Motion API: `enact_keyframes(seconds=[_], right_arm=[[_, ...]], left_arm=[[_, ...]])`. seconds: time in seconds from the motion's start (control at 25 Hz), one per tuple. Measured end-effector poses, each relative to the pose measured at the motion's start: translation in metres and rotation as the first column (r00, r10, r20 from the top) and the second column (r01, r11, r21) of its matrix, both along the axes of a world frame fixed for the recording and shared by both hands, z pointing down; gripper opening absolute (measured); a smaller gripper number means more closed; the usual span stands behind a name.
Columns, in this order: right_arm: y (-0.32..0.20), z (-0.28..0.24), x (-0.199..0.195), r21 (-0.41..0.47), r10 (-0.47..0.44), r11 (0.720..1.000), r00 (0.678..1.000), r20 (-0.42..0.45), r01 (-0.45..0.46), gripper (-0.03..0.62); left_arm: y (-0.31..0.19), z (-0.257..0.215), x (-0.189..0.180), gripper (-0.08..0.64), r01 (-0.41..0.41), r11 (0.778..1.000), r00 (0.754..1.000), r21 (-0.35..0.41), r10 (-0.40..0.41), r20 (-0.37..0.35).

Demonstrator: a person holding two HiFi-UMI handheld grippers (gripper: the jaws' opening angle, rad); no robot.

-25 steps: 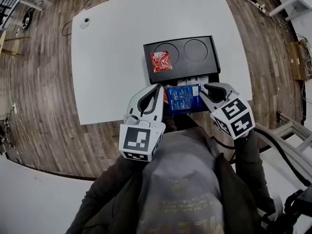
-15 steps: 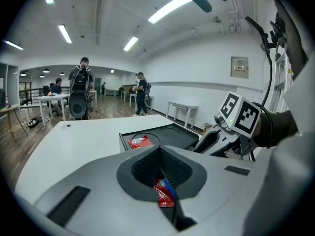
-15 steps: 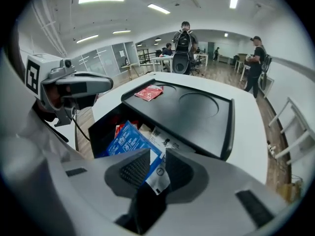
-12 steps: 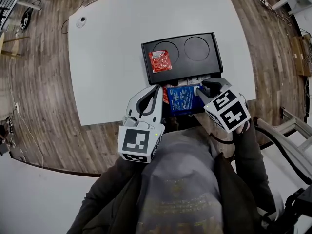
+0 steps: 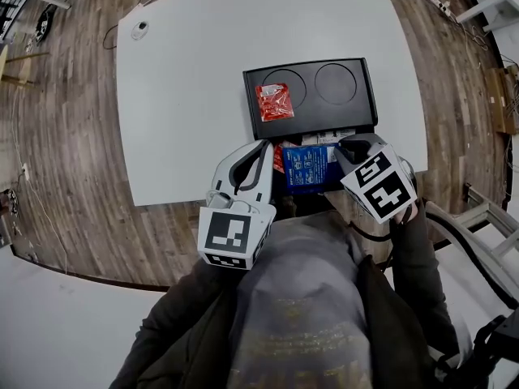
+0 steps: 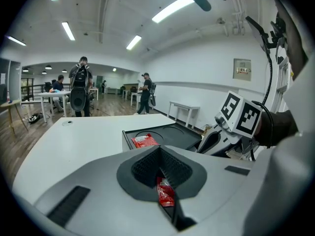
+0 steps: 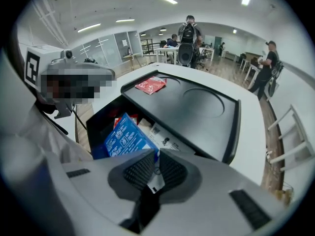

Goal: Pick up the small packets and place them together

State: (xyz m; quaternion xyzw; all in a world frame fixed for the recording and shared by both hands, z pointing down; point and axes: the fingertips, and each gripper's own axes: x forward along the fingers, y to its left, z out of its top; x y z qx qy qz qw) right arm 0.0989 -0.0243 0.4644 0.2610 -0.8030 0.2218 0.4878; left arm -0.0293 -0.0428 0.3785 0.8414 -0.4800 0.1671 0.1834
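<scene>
A red packet (image 5: 274, 102) lies on the black tray (image 5: 349, 108), over its left round recess; the same red packet (image 6: 145, 140) also shows in the left gripper view. My left gripper (image 5: 263, 148) is shut on a second red packet (image 6: 165, 193) and hangs near the tray's front edge. A blue packet (image 5: 306, 167) stands in the open black box (image 7: 98, 124) below the tray. My right gripper (image 7: 153, 173) points steeply down into that box. Its jaws have just been closing and now pinch a thin white packet (image 7: 154, 180) beside the blue packet (image 7: 127, 136).
The tray sits on a white table (image 5: 186, 96) with a small round object (image 5: 140, 29) at its far left corner. Wooden floor surrounds the table. Several people (image 7: 188, 38) stand by other tables far behind. My own body fills the bottom of the head view.
My right gripper has tipped downward and sunk into the box beside the blue packet. The left gripper has kept still with its red packet.
</scene>
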Motion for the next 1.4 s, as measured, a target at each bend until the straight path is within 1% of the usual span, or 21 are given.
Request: enact_keyframes(seconds=[0.08, 0.24, 0.4, 0.6, 0.72, 0.88, 1.04, 1.12, 1.28, 1.4], right_arm=[[0.003, -0.008, -0.004, 0.016, -0.004, 1.0, 0.999, 0.033, 0.004, 0.019], [0.011, -0.018, -0.018, 0.032, -0.044, 0.999, 0.996, 0.082, 0.041, 0.008], [0.019, -0.029, -0.024, 0.066, -0.068, 0.996, 0.993, 0.096, 0.062, 0.005], [0.025, -0.066, -0.029, 0.145, -0.086, 0.987, 0.992, 0.088, 0.073, 0.005], [0.026, -0.088, -0.032, 0.206, -0.081, 0.976, 0.994, 0.073, 0.065, 0.005], [0.031, -0.118, -0.041, 0.275, -0.088, 0.959, 0.993, 0.08, 0.063, 0.005], [0.026, -0.148, -0.043, 0.344, -0.09, 0.937, 0.993, 0.081, 0.057, 0.005], [0.021, -0.158, -0.043, 0.372, -0.087, 0.927, 0.993, 0.078, 0.052, 0.005], [0.006, -0.171, -0.049, 0.406, -0.105, 0.912, 0.99, 0.091, 0.06, 0.005], [-0.01, -0.171, -0.048, 0.404, -0.119, 0.912, 0.988, 0.101, 0.069, 0.005]], left_arm=[[0.0, -0.001, -0.001, 0.002, 0.002, 1.0, 1.0, -0.001, -0.002, -0.005], [0.003, -0.002, -0.004, 0.002, -0.001, 1.0, 1.0, 0.002, 0.001, -0.012], [0.006, -0.004, -0.008, 0.002, -0.003, 1.0, 1.0, 0.014, 0.003, -0.016], [0.007, -0.01, -0.017, 0.002, 0.009, 0.999, 1.0, 0.044, -0.007, -0.029], [0.011, -0.017, -0.018, 0.002, 0.006, 0.997, 0.999, 0.071, -0.003, -0.046], [0.015, -0.031, -0.02, 0.002, 0.004, 0.993, 0.998, 0.114, 0.003, -0.068], [0.011, -0.043, -0.021, 0.002, 0.019, 0.987, 0.996, 0.157, -0.005, -0.091], [0.01, -0.045, -0.023, 0.002, 0.029, 0.986, 0.995, 0.163, -0.013, -0.1], [0.003, -0.049, -0.025, 0.002, 0.047, 0.984, 0.994, 0.171, -0.028, -0.107], [-0.009, -0.053, -0.026, 0.002, 0.069, 0.981, 0.993, 0.183, -0.051, -0.102]])
